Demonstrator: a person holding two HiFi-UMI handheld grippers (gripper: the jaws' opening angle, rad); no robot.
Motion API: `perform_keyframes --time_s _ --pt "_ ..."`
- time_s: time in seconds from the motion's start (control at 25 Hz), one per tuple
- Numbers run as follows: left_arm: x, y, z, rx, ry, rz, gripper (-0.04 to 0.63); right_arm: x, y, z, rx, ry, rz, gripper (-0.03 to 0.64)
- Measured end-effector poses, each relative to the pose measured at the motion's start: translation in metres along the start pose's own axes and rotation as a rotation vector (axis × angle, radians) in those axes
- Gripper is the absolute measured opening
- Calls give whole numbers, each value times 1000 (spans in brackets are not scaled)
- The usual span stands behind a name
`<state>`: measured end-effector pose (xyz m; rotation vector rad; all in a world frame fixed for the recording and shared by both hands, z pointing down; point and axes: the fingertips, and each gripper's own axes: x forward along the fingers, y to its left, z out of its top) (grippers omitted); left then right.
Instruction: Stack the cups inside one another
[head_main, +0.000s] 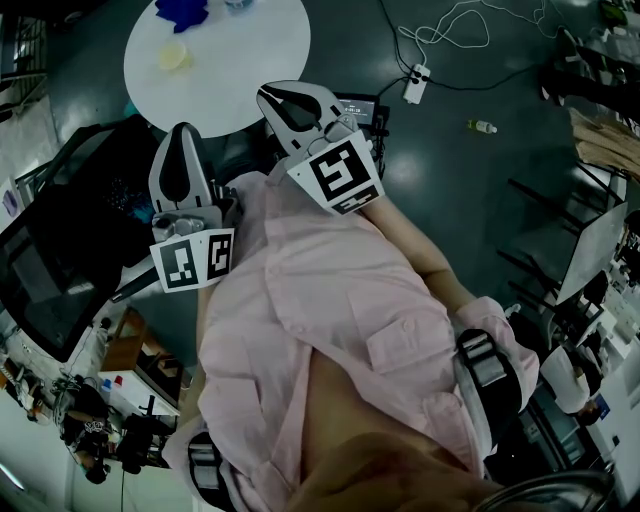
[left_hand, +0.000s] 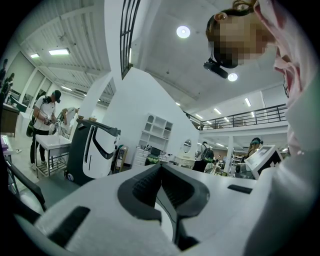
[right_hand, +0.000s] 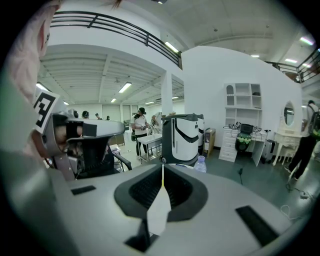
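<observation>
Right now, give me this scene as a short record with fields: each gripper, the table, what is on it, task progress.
left gripper: fingers together, nothing between them
right gripper: fingers together, nothing between them
round white table: ahead of both grippers, neither gripper over it
on the table: pale yellow item; blue item at the far edge
stacking: not started, nothing held

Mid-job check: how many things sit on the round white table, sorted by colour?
Blue thing: 1
Pale yellow cup: 1
Clear thing, cut off at the picture's top edge: 1
Total: 3, all on the round white table
</observation>
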<state>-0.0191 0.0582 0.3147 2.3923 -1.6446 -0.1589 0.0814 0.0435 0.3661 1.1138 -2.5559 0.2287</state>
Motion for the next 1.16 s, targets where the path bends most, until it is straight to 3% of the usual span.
perform_keyframes --time_s 1.16 --pt "-11 4 0 -8 -14 15 18 0 13 -1 -42 6 22 34"
